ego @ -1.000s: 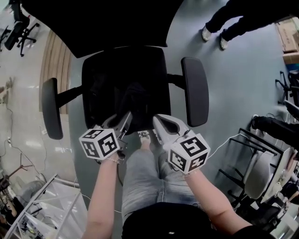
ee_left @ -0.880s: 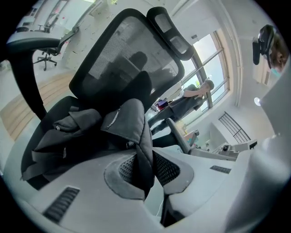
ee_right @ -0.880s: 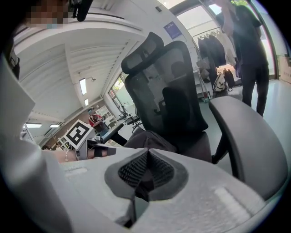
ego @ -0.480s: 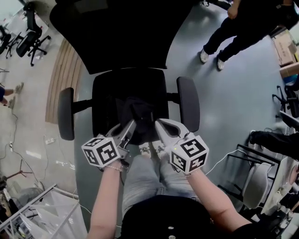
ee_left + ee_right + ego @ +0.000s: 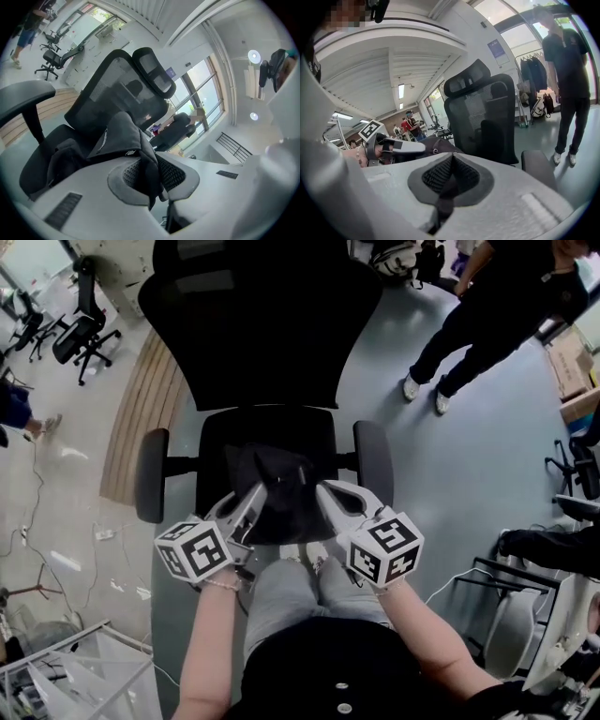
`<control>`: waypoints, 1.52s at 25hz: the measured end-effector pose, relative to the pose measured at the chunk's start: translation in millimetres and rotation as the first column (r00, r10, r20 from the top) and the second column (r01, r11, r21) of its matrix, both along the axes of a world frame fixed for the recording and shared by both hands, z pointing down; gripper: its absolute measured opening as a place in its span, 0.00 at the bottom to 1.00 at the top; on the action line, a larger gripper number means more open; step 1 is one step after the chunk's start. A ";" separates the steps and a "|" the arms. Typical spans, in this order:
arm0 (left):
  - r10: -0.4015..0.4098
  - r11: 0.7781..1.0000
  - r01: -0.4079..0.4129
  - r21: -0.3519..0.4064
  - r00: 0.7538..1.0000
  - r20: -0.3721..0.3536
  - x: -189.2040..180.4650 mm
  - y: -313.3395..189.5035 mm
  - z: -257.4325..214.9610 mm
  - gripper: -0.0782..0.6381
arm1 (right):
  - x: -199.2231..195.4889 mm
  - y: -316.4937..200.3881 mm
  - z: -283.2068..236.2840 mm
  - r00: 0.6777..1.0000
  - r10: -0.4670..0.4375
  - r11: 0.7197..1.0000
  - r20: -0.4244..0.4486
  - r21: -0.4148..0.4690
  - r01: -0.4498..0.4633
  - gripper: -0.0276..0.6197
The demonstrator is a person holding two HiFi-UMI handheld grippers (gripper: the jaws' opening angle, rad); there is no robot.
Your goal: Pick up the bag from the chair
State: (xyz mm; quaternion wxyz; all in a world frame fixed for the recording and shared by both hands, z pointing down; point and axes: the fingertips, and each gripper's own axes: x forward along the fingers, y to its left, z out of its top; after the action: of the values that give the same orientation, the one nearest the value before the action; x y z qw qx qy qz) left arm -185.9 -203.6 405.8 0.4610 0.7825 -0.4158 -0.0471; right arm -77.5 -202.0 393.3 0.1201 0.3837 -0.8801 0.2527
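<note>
A black fabric bag (image 5: 277, 491) hangs bunched over the front of the black office chair's seat (image 5: 217, 439), held from both sides. My left gripper (image 5: 259, 493) is shut on a fold of the bag (image 5: 117, 138), and dark cloth is squeezed between its ribbed pads (image 5: 133, 174). My right gripper (image 5: 324, 493) is shut on another part of the bag; a black strip of it runs between that gripper's pads (image 5: 464, 176). In the right gripper view the left gripper (image 5: 401, 146) shows beside the bag (image 5: 440, 145). The mesh backrest (image 5: 105, 91) rises behind.
The chair's armrests (image 5: 152, 474) (image 5: 373, 460) flank the seat. A person (image 5: 487, 315) stands on the grey floor at the upper right. Other office chairs (image 5: 80, 329) are far left, metal racks (image 5: 525, 596) at the right, and a wooden floor strip (image 5: 141, 418) left of the chair.
Both grippers have risen together with the bag held between them, and the bag has lifted up from the seat. More of the chair's backrest has come into the head view.
</note>
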 end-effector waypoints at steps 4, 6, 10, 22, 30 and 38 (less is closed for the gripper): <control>-0.020 0.998 0.022 0.052 1.000 -0.022 0.0 5.0 -21.8 0.19 | 2.4 0.5 -20.1 1.000 -0.012 0.999 0.014 0.042 0.011 0.04; -0.026 0.996 0.029 0.090 0.999 -0.039 1.0 10.7 -33.3 0.19 | 4.5 0.4 -32.1 1.000 -0.013 0.998 0.027 0.068 0.012 0.04; -0.038 0.988 0.045 0.147 0.998 -0.053 5.6 19.2 -52.7 0.19 | 12.6 -3.7 -52.4 0.998 -0.009 0.994 0.057 0.109 0.003 0.04; -0.061 0.965 0.070 0.253 0.997 -0.041 8.3 23.5 -96.6 0.19 | -6.9 1.0 -107.2 0.982 -0.094 0.976 0.161 0.208 0.060 0.04; -0.108 0.946 0.126 0.299 0.991 -0.074 1.7 26.9 -117.3 0.19 | -3.1 1.1 -109.9 0.981 -0.113 0.973 0.161 0.220 0.076 0.04; -0.118 0.941 0.139 0.310 0.989 -0.085 0.6 26.3 -121.8 0.19 | 1.5 -1.0 -110.0 0.981 -0.111 0.972 0.160 0.221 0.074 0.04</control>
State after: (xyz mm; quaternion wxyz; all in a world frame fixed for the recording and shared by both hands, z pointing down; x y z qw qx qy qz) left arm -185.4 -177.3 284.0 0.3396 0.8151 -0.4381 -0.1682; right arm -76.0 -203.1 283.3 0.0140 0.3297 -0.9262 0.1825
